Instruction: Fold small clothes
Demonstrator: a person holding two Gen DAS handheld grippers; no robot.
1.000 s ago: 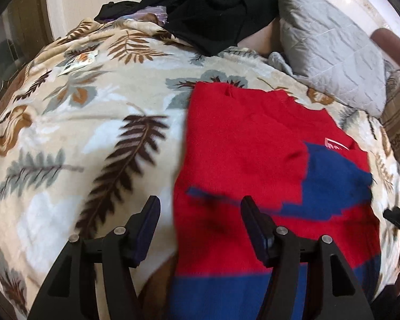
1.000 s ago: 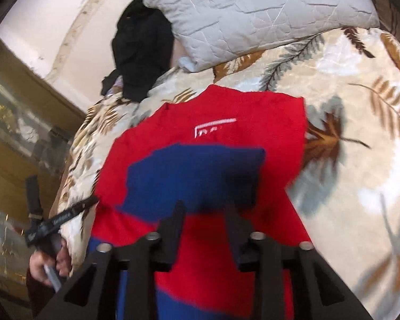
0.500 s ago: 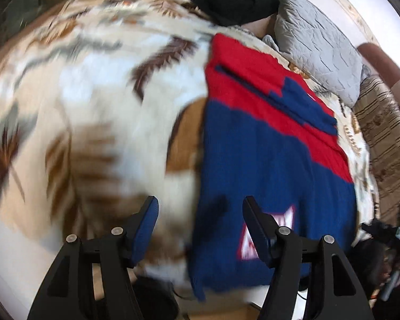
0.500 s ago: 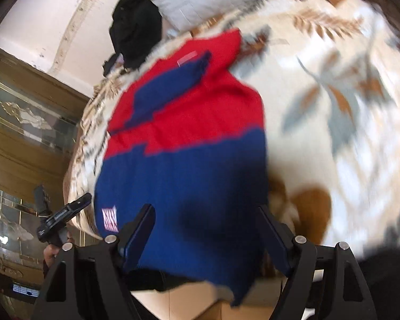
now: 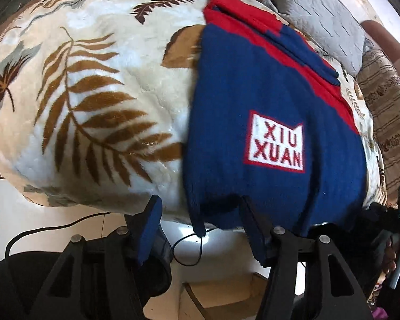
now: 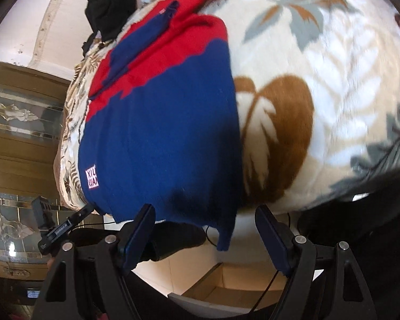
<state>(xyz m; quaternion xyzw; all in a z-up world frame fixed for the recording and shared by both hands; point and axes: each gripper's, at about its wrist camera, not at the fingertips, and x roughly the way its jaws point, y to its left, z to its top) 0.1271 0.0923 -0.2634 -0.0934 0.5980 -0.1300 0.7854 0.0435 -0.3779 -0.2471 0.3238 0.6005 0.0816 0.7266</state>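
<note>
A small red and blue knit sweater (image 5: 266, 101) lies flat on the leaf-print blanket (image 5: 98, 85), its blue hem hanging over the near bed edge, with a white "XIU XUAN" patch (image 5: 276, 141). My left gripper (image 5: 200, 208) is open at the hem's left corner, the corner hanging between the fingers. In the right wrist view the sweater (image 6: 160, 122) fills the left half. My right gripper (image 6: 205, 216) is open just below the hem's right corner (image 6: 225, 237), which dangles between the fingers.
A grey quilted pillow (image 5: 320, 18) and black clothes (image 6: 109, 2) lie at the head of the bed. Below the bed edge are a cardboard box (image 5: 221, 298), cables and a black object. A wooden glass-front cabinet (image 6: 21, 122) stands left.
Both grippers have pulled back from over the sweater's red upper part to the near hem at the bed edge. The right gripper has opened wider. The sweater has stayed flat.
</note>
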